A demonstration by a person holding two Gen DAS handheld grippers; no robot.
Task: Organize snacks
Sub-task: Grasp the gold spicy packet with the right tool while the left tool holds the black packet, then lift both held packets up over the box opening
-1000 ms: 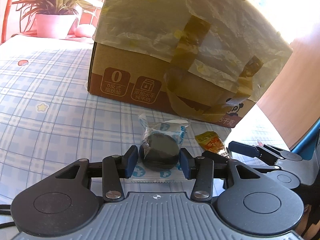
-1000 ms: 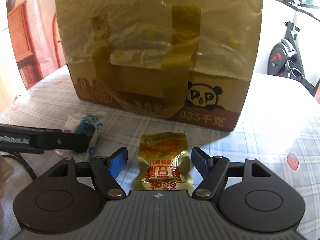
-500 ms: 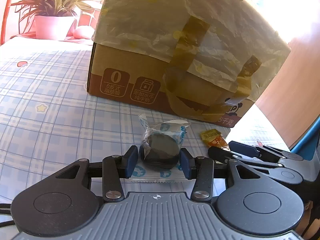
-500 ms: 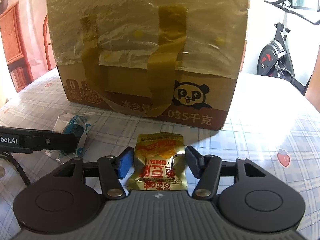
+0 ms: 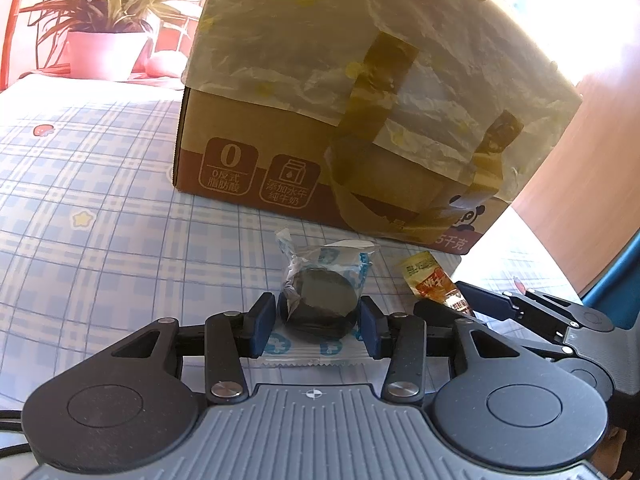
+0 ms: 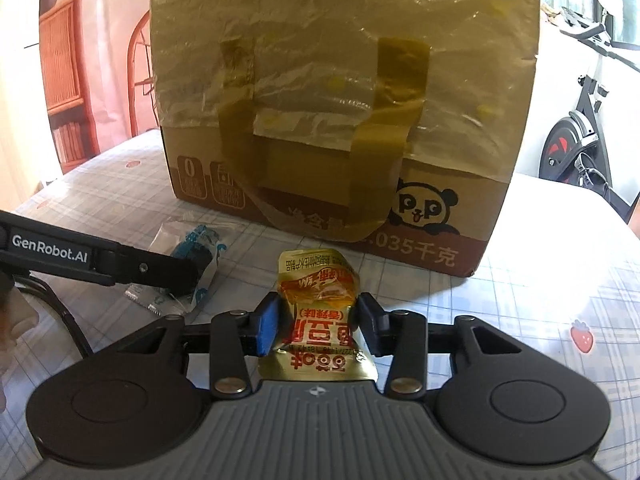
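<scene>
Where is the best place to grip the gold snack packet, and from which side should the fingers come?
Grip the gold snack packet across its narrow middle, from the near end, one finger on each long side. It lies flat on the tablecloth and is crumpled there, so it pinches easily. The right gripper already squeezes it this way.

The right gripper (image 6: 316, 320) has closed its jaws onto the gold snack packet (image 6: 318, 316)

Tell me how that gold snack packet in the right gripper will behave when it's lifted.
The gold snack packet is already creased between the right gripper pads, so it is probably soft and floppy. Its glossy foil looks slippery, so it may slide. It looks thin and small, so likely light.
</scene>
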